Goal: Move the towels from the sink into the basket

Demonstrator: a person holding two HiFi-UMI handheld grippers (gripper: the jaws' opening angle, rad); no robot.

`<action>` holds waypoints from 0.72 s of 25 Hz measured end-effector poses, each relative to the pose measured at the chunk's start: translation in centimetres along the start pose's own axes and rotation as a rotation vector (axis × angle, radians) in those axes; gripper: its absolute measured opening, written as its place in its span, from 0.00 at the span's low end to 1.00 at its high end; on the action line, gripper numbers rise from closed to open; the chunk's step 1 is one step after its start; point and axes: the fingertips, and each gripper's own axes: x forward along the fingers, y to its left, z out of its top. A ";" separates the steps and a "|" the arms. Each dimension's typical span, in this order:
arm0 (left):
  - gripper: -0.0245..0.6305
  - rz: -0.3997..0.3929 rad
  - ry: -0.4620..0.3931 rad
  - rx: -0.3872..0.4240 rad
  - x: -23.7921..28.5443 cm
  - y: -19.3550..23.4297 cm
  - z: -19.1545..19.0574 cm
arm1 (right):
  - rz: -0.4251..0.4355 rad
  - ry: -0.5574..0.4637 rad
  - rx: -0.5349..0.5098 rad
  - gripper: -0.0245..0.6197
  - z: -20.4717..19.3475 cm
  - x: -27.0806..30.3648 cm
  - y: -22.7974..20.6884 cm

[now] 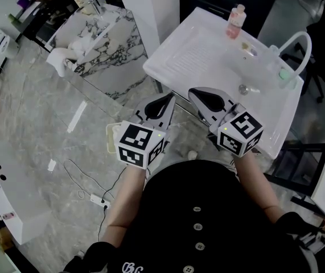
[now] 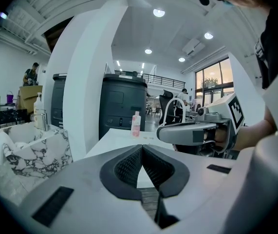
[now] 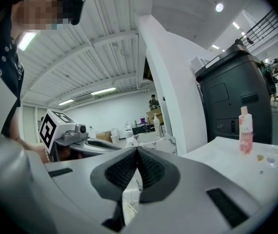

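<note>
The white sink (image 1: 208, 56) stands at the upper right, and I see no towel in its basin. A marble-patterned basket (image 1: 102, 44) stands to its left with a white towel (image 1: 60, 58) draped over its corner. In the left gripper view the basket (image 2: 36, 152) and towel (image 2: 2, 145) show at the left. My left gripper (image 1: 169, 99) and right gripper (image 1: 195, 93) hang side by side at the sink's front edge, close to my body. Both are shut with nothing in them. The jaws meet in the left gripper view (image 2: 141, 147) and the right gripper view (image 3: 137, 150).
A pink bottle (image 1: 236, 20) and an arched faucet (image 1: 296, 44) stand at the sink's far side. A white pillar (image 1: 151, 10) rises between basket and sink. A cable with a power strip (image 1: 97, 199) lies on the floor; a black chair (image 1: 299, 164) stands right.
</note>
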 end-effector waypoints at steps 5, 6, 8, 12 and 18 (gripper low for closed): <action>0.06 -0.019 0.008 0.003 0.1 -0.4 -0.2 | 0.014 0.023 -0.001 0.04 -0.5 -0.2 0.4; 0.06 -0.022 0.010 0.002 0.2 -0.4 -0.3 | 0.016 0.026 0.000 0.04 -0.6 -0.3 0.5; 0.06 -0.027 0.012 0.001 0.2 -0.6 -0.4 | 0.019 0.032 -0.002 0.04 -0.8 -0.4 0.6; 0.06 -0.033 0.021 -0.001 0.1 -0.8 -0.6 | 0.031 0.054 -0.002 0.04 -1.3 -0.3 1.0; 0.06 -0.045 0.026 -0.006 0.1 -1.2 -1.2 | 0.034 0.075 -0.006 0.04 -2.0 -0.5 1.3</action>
